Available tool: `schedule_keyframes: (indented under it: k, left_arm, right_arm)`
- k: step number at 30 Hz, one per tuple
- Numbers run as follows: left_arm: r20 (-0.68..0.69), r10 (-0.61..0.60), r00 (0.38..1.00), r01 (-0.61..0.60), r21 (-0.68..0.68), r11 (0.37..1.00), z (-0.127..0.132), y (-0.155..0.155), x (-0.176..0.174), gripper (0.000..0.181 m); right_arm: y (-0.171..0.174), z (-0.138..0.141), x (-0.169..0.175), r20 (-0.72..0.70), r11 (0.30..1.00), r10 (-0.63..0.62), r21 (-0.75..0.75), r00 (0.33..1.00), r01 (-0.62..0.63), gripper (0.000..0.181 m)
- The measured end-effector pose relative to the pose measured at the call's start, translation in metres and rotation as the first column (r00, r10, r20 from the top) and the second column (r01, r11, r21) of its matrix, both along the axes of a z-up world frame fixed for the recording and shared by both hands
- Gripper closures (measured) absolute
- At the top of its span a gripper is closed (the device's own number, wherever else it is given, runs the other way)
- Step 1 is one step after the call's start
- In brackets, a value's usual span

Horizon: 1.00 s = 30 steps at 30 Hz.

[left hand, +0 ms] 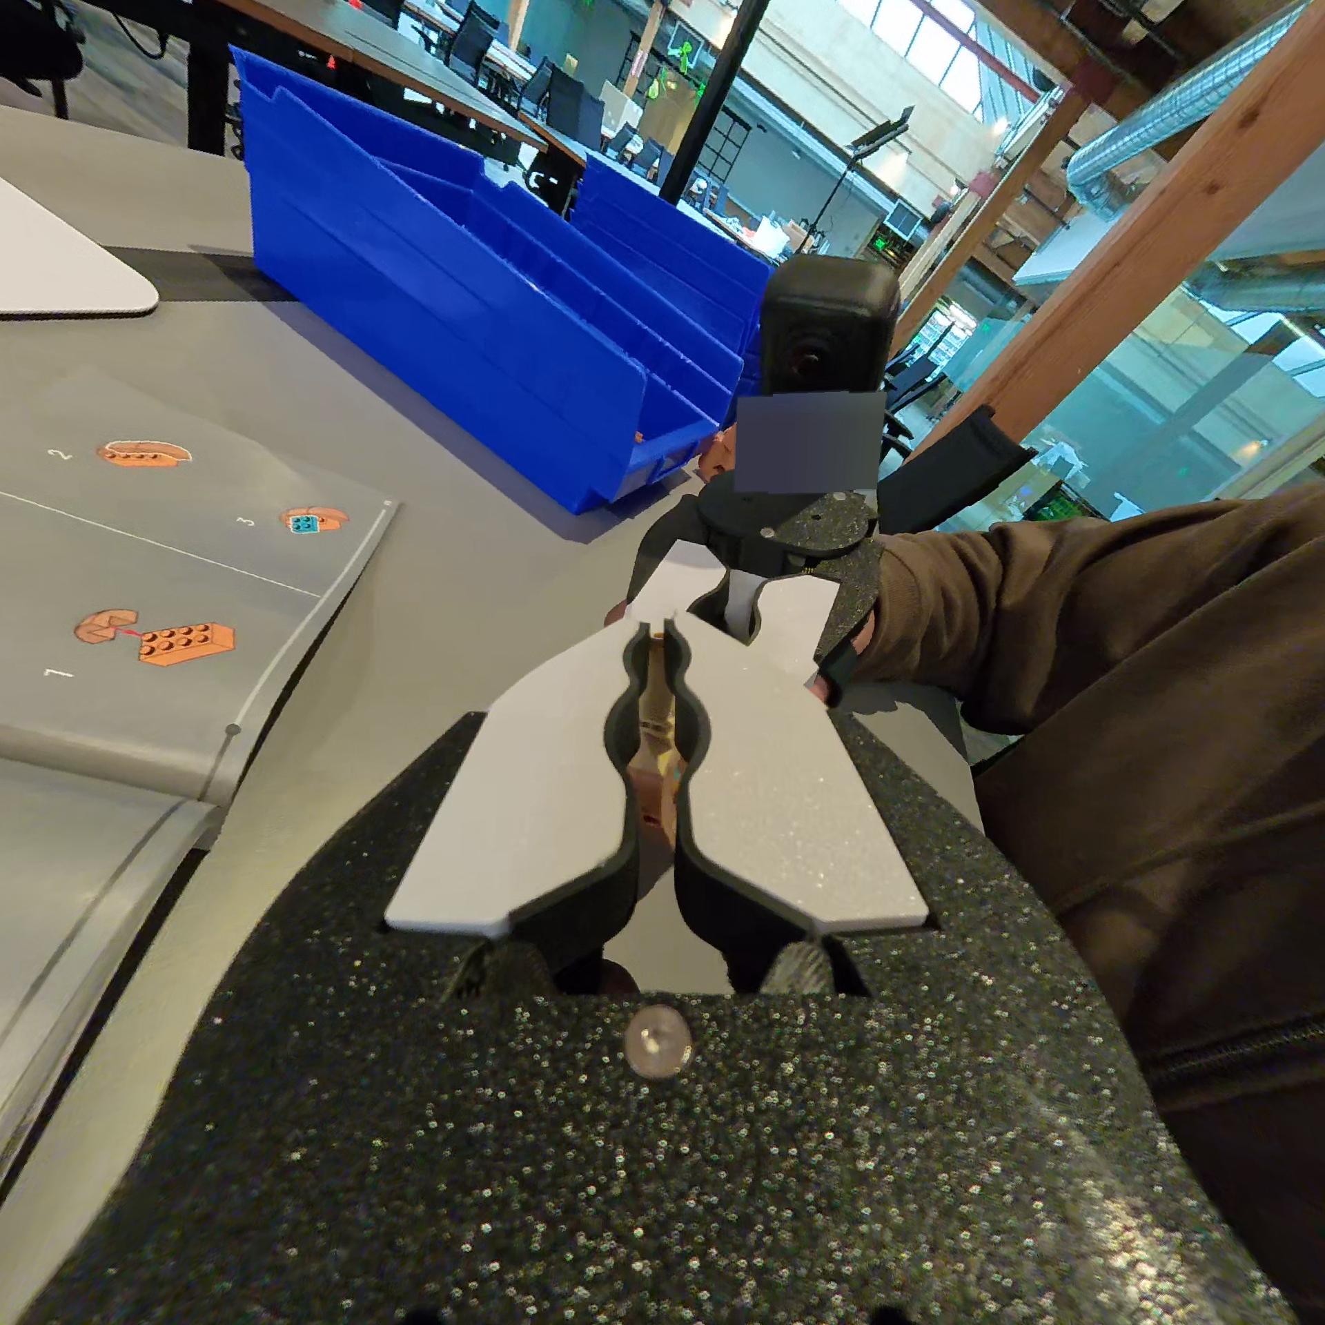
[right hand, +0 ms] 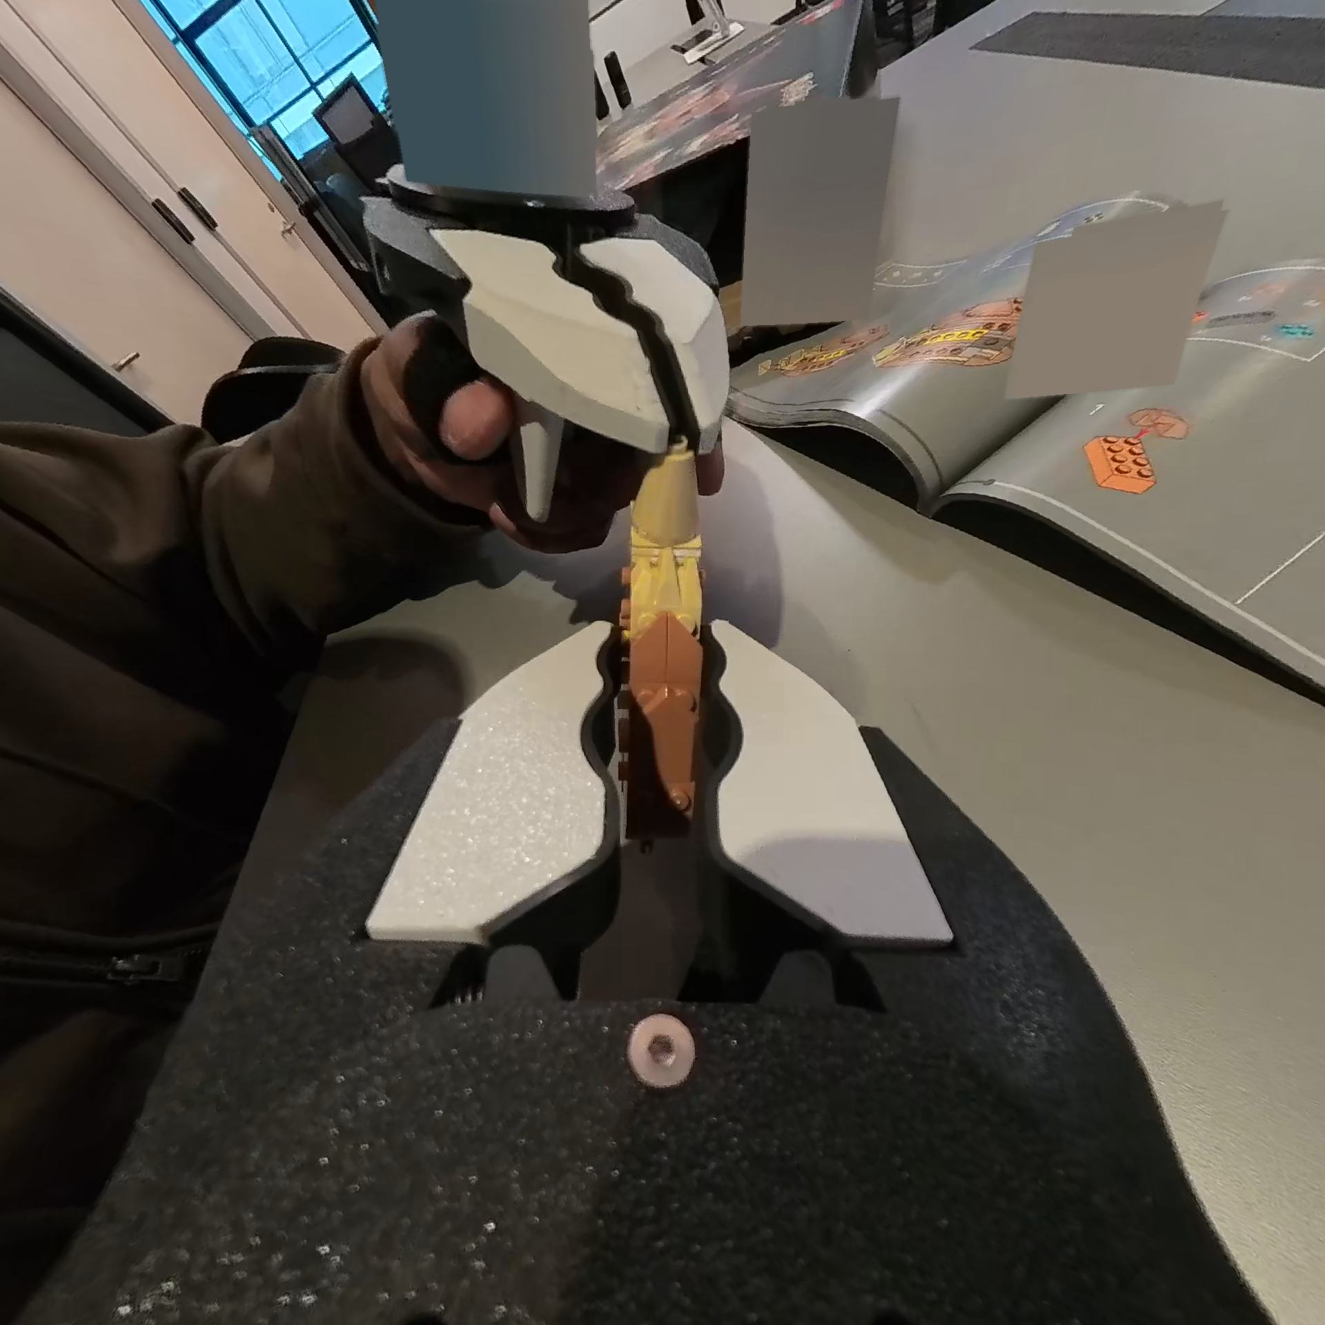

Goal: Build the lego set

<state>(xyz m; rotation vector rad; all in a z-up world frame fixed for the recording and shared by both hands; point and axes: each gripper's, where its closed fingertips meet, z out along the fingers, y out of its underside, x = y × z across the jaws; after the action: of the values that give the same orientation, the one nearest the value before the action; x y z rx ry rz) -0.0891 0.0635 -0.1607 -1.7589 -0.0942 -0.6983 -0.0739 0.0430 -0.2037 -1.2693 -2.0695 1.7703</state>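
Note:
A small lego assembly (right hand: 663, 688) is held between both grippers above the grey table (right hand: 896, 753). It has a brown body and a pale yellow, tapered front end. My right gripper (right hand: 659, 631) is shut on the brown body. My left gripper (right hand: 681, 439) faces it and is shut on the yellow tip. In the left wrist view, the left gripper (left hand: 656, 634) has its jaws almost together with the assembly (left hand: 656, 717) showing in the gap. The right gripper (left hand: 710, 616) sits just beyond it. Most of the assembly is hidden there.
An open instruction booklet (left hand: 179, 559) lies on the table to the left and also shows in the right wrist view (right hand: 1075, 516). Blue plastic bins (left hand: 466, 301) stand behind it. A white flat object (left hand: 64, 265) lies far left. Brown sleeves (left hand: 1111, 681) hold both grippers. There is about 5 centimetres between the tips of the two grippers.

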Motion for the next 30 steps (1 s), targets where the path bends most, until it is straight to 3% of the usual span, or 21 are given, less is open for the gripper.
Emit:
schedule_keyframes:
  k: [3, 7, 10, 14, 17, 19, 20, 23, 27, 30]
  left_arm:
    - [0.007, -0.013, 1.000, 0.013, 0.055, 0.998, 0.012, -0.003, 0.002, 0.176]
    - [0.007, 0.084, 0.996, -0.084, 0.218, 0.972, 0.046, -0.014, -0.018, 0.174]
    - [0.012, 0.106, 0.994, -0.106, 0.201, 0.974, 0.044, -0.016, -0.025, 0.174]
    - [-0.045, 0.081, 0.996, -0.077, 0.099, 0.992, 0.021, -0.011, -0.016, 0.172]
    - [-0.056, 0.084, 0.995, -0.080, 0.083, 0.993, 0.019, -0.012, -0.013, 0.168]
    - [-0.046, 0.089, 0.995, -0.084, 0.099, 0.992, 0.024, -0.015, -0.014, 0.168]
    - [-0.040, 0.094, 0.995, -0.090, 0.100, 0.991, 0.025, -0.016, -0.015, 0.168]
    - [-0.036, 0.093, 0.995, -0.089, 0.112, 0.990, 0.029, -0.018, -0.013, 0.168]
    - [-0.055, 0.088, 0.995, -0.083, 0.094, 0.992, 0.024, -0.017, -0.010, 0.168]
    - [-0.063, 0.092, 0.994, -0.087, 0.074, 0.993, 0.017, -0.017, -0.010, 0.168]
  right_arm:
    - [0.001, 0.009, 0.001, -0.082, 1.000, 0.010, 0.011, 0.997, -0.009, 0.161]
    - [0.014, 0.021, -0.004, -0.331, 0.966, 0.036, 0.255, 0.943, 0.053, 0.161]
    - [0.018, 0.033, -0.006, -0.467, 0.924, 0.097, 0.371, 0.879, 0.095, 0.162]
    - [0.011, 0.040, 0.001, -0.471, 0.960, 0.132, 0.281, 0.872, 0.006, 0.162]
    - [0.000, 0.065, 0.026, -0.495, 0.974, 0.218, 0.049, 0.841, -0.223, 0.161]
    - [0.000, 0.095, 0.052, -0.526, 0.888, 0.286, -0.168, 0.801, -0.427, 0.161]
    - [0.004, 0.111, 0.063, -0.542, 0.805, 0.316, -0.281, 0.779, -0.522, 0.162]
    - [0.034, 0.155, 0.085, -0.621, 0.458, 0.353, -0.537, 0.699, -0.708, 0.161]
    - [0.050, 0.183, 0.087, -0.708, 0.270, 0.344, -0.554, 0.617, -0.787, 0.161]
    - [0.050, 0.203, 0.087, -0.756, 0.191, 0.342, -0.526, 0.559, -0.829, 0.161]
